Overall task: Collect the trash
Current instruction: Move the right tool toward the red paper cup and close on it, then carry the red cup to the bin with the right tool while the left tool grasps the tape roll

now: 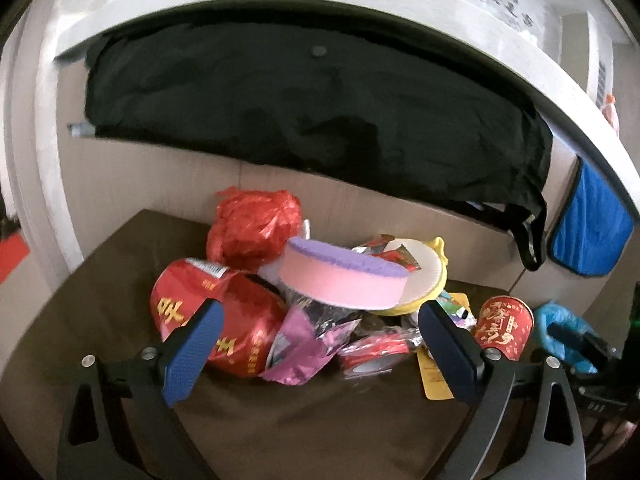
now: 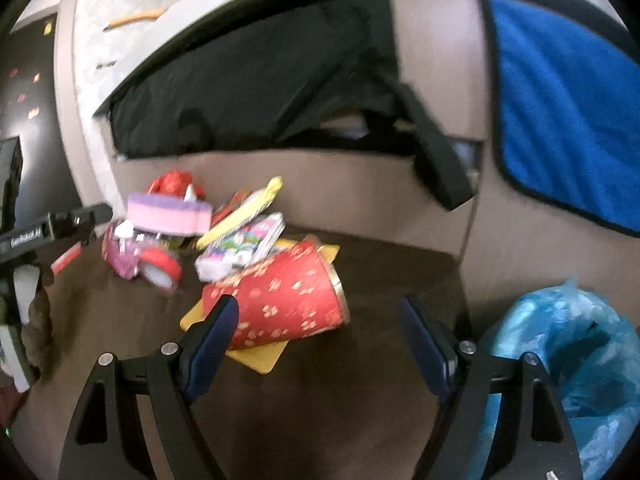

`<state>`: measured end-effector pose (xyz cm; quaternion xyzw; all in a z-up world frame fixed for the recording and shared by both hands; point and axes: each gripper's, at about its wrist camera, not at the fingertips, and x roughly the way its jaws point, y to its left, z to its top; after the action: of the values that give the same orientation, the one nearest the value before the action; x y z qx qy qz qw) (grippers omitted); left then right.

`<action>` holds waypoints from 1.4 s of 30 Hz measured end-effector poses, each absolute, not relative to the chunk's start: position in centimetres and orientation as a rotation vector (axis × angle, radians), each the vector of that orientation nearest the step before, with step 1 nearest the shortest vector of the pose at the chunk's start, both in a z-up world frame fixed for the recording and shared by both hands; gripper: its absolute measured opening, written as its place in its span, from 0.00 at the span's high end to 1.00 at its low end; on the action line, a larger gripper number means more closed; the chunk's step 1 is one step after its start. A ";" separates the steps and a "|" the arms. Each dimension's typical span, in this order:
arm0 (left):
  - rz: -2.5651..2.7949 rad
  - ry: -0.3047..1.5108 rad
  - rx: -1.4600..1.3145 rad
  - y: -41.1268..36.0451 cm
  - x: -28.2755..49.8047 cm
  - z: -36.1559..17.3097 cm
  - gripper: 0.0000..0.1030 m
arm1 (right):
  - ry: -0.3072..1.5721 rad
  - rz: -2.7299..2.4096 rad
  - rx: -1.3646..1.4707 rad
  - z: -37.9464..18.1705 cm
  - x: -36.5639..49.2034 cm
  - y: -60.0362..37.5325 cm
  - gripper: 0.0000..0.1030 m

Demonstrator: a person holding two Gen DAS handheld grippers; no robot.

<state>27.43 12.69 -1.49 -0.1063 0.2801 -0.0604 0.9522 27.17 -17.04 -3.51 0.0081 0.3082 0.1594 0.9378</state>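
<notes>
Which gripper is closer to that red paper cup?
Right. The right gripper is open with the cup lying just ahead of it. The left gripper faces the pile, cup off its right side.

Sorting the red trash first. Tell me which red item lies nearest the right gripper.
The red paper cup with gold flower print, tipped on its side by the right gripper; the red tape roll and crumpled red plastic bag lie farther back.

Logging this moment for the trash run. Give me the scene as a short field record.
surface: dark brown table
pile: red plastic bag, pink and purple sponge, red snack bag, pink wrapper
near right tool: red paper cup on its side, over a yellow card
trash bag: blue bag, right of table
left tool: open, empty
right tool: open, empty
</notes>
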 end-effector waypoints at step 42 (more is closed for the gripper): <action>-0.243 0.542 -0.134 11.7 25.2 -1.7 0.13 | 0.764 0.523 -0.034 -4.4 32.2 -13.8 0.17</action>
<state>25.21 11.67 -1.69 -0.0660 0.2666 -0.1198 0.9540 32.22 -13.84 -4.40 -0.0163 0.3686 0.2520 0.8946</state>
